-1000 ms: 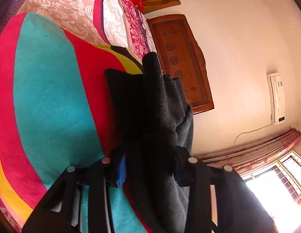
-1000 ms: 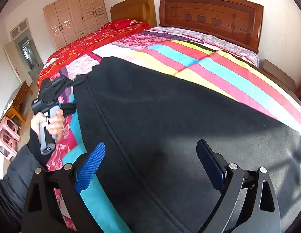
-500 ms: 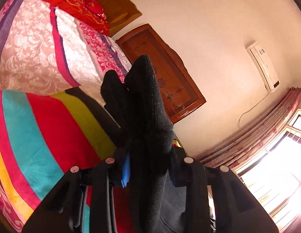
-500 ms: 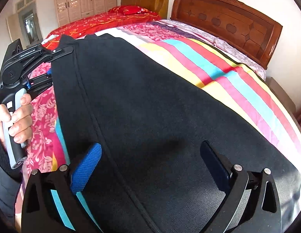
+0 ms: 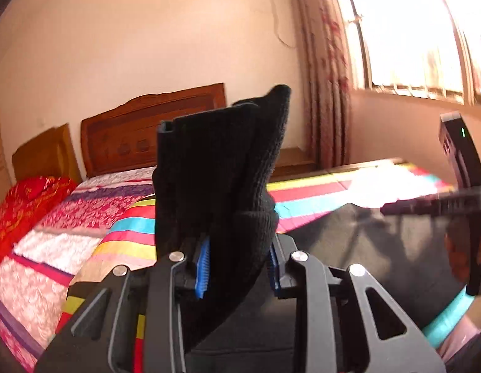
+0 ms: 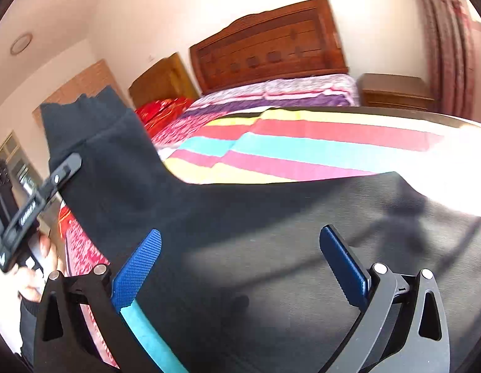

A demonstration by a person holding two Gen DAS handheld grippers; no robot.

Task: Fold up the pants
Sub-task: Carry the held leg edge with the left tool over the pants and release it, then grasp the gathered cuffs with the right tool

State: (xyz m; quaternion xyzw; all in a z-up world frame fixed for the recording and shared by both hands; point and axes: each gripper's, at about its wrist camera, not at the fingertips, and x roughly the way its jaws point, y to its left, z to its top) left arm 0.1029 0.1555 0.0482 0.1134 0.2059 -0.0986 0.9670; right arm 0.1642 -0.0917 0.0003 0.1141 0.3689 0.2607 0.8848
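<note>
While its two blue pads (image 5: pixel 202 267) pinch a thick bunch of black cloth between them, the left gripper (image 5: pixel 237 267) stands nearly closed, clamped on one end of the pants (image 5: pixel 222 168); that gathered end rises upright above the jaws in the left wrist view. The right gripper (image 6: pixel 240 267) has its jaws spread wide, with both blue pads (image 6: pixel 138 267) hovering over the cloth and nothing pressed between them; whether they brush the fabric below cannot be told. One pair of black pants is present: its main body (image 6: pixel 271 248) lies spread flat on the striped blanket (image 6: pixel 302 152), and one end is lifted off the bed at the left of the right wrist view, where the left gripper (image 6: pixel 38 199) and the hand (image 6: pixel 32 276) holding it appear. Two grippers, one blanket and two headboards are visible: a dark carved headboard (image 6: pixel 268 46) behind the striped bed and a lighter headboard (image 6: pixel 162 80) beside it, above a red quilt (image 6: pixel 162 108). One nightstand (image 6: pixel 396 91), one curtain (image 5: pixel 324 62) and one window (image 5: pixel 411 25) stand beyond. Compared with one second earlier, the left gripper has rolled from sideways to level and carried its cloth end higher, while the right jaws have widened slightly over the spread pants.
</note>
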